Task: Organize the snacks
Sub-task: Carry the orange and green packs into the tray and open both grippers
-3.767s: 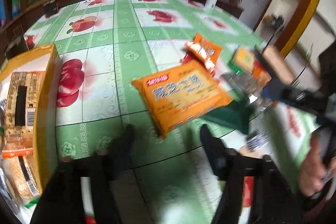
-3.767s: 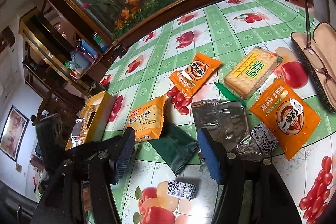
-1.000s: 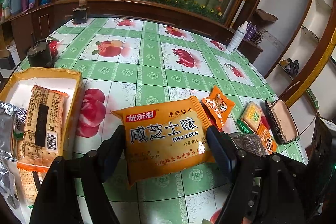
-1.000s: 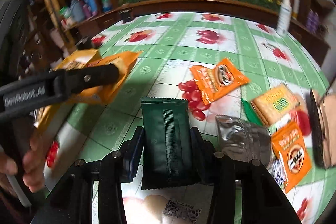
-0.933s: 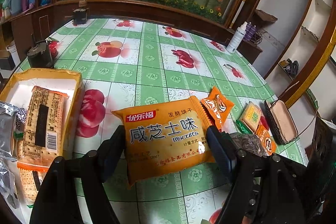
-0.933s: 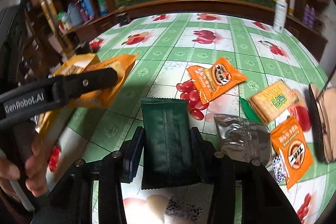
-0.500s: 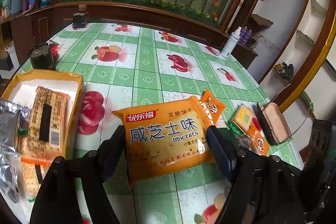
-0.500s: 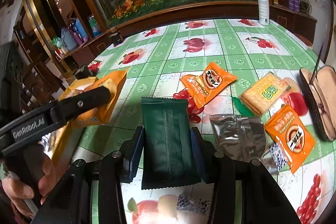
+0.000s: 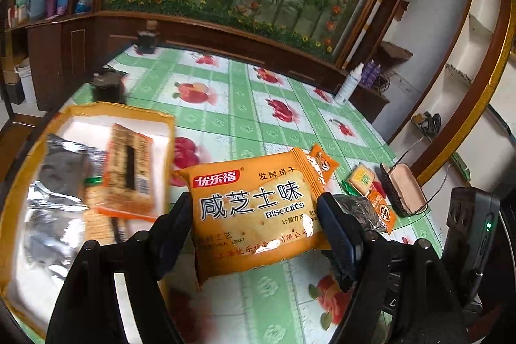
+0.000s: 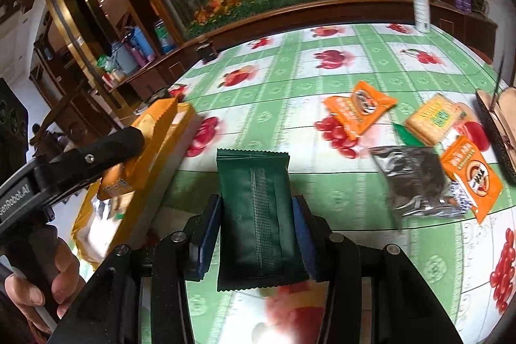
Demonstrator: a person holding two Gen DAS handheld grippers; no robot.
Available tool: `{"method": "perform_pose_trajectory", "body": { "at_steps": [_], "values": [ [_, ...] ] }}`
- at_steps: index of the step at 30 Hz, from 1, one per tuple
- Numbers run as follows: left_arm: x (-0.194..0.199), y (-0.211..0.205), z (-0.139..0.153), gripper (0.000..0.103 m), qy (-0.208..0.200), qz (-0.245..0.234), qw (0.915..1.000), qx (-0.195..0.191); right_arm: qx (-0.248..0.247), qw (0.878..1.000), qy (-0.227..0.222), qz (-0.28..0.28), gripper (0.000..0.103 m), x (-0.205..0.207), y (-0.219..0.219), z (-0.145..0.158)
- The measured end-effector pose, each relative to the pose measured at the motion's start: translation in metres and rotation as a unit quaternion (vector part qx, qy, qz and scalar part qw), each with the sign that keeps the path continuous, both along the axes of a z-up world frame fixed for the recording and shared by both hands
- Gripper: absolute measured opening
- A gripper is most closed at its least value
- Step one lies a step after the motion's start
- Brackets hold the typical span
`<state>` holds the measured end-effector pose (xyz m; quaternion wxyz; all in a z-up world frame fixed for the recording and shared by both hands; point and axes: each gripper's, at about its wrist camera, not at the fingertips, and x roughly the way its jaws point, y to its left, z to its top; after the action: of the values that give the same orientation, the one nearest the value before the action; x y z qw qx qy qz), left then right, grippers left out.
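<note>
1. Left gripper [image 9: 254,224]: both fingers clamp the sides of an orange biscuit packet [image 9: 258,208], which is held above the tablecloth with its printed face toward the camera.
2. Right gripper [image 10: 256,234]: its blue-padded fingers press on a dark green snack packet [image 10: 256,218], held lengthwise along the fingers and clear of the table.
3. Yellow box [image 9: 96,112]: it stands open at the left of the table. Inside lie a silver foil packet [image 9: 54,182] and an orange-edged cracker packet [image 9: 129,170]; the contents are blurred.
4. In the right wrist view the left gripper's black finger [image 10: 96,153] reaches over the near edge of the yellow box, with the biscuit packet above the box rim. A hand [image 10: 48,276] grasps the handle at the lower left.
5. Green checked tablecloth [image 10: 290,92] with fruit prints: it covers the round table.
6. Loose snacks at the right of the table: an orange sachet [image 10: 361,108], a yellow-and-green cracker pack [image 10: 435,118], a crumpled dark foil wrapper [image 10: 416,179], and a second orange sachet [image 10: 471,173] just beside the wrapper.
7. Open spectacle case [image 9: 403,192]: it lies at the table's right edge.
8. White spray bottle [image 10: 421,2]: upright at the far edge.
</note>
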<state>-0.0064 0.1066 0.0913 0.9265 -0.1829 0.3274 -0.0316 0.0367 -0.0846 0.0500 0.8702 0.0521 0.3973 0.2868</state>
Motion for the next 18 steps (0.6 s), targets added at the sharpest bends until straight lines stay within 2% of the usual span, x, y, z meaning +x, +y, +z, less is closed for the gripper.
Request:
{"method": "perform_pose_trajectory", "body": {
  "at_steps": [11,18],
  "values": [
    [-0.057,0.078,-0.007,0.077,-0.008,0.066,0.9977,-0.015,-0.003,0.997,-0.013,0.074,0.048,-0.029,0.078,0.016],
    [-0.080,0.125,-0.030,0.077,0.016,0.113,0.9932,-0.026,-0.013,0.993,-0.015,0.119,0.048,-0.042,0.126,0.014]
  ]
}}
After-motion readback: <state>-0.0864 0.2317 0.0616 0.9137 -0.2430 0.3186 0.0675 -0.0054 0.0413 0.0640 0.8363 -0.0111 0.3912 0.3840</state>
